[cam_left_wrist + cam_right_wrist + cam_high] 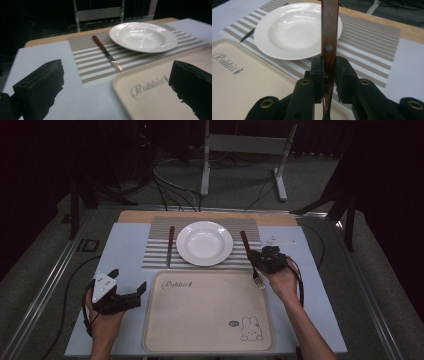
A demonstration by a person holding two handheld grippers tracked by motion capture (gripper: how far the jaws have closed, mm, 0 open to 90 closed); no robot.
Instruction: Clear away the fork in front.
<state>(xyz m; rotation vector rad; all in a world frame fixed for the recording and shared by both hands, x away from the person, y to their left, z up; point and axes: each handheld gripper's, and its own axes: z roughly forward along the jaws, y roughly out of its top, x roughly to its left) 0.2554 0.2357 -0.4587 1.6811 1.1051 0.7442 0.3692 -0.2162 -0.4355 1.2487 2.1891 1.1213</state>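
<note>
Your right gripper (261, 261) sits right of centre in the high view, at the lower right edge of the striped mat (160, 251), and its jaws are pinched on a fork (250, 256). The fork's wooden handle points toward the top of the frame beside the plate (204, 243), while its tines hang at the upper right corner of the tray (207, 312). In the right gripper view (328, 71) the handle (329, 30) rises straight up the middle of the frame, clamped just below its rivet, with the metal neck running down between the jaws; the plate (287, 30) lies behind it at upper left.

Your left gripper (126, 292) rests at lower left in the high view, over the blue table cover (120, 250) just left of the tray, its jaws spread wide with nothing between them. In the left gripper view (117, 82) the two jaws stand far apart at the bottom corners, one over the cover, the other over the tray (155, 100).

A knife (170, 245) lies on the mat, left of the plate and apart from it; in the left gripper view (106, 52) its blade points toward the tray.
</note>
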